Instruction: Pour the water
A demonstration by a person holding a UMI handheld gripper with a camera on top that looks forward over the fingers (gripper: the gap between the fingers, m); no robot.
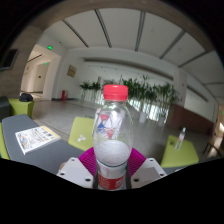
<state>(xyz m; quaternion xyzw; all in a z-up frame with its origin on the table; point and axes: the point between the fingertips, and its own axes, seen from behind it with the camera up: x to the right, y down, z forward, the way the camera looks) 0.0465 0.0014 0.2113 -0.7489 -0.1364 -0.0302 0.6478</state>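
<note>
- Pinching a clear plastic water bottle with red cap (pixel 113 135), the hand-held gripper (pixel 112 170) presses both pink pads on its lower part.
- Grey desk (pixel 40 150) with printed paper (pixel 35 138) lies left.

A clear plastic water bottle with a red cap (pixel 112 130) stands upright between the fingers (pixel 83 172), which press on its lower part from either side. Left of the fingers lies a grey desk (pixel 35 148) with a printed paper sheet (pixel 36 138) on it. Yellow-green chairs (pixel 84 131) stand beyond the fingers, and a row of green potted plants (pixel 140 92) farther behind.
</note>
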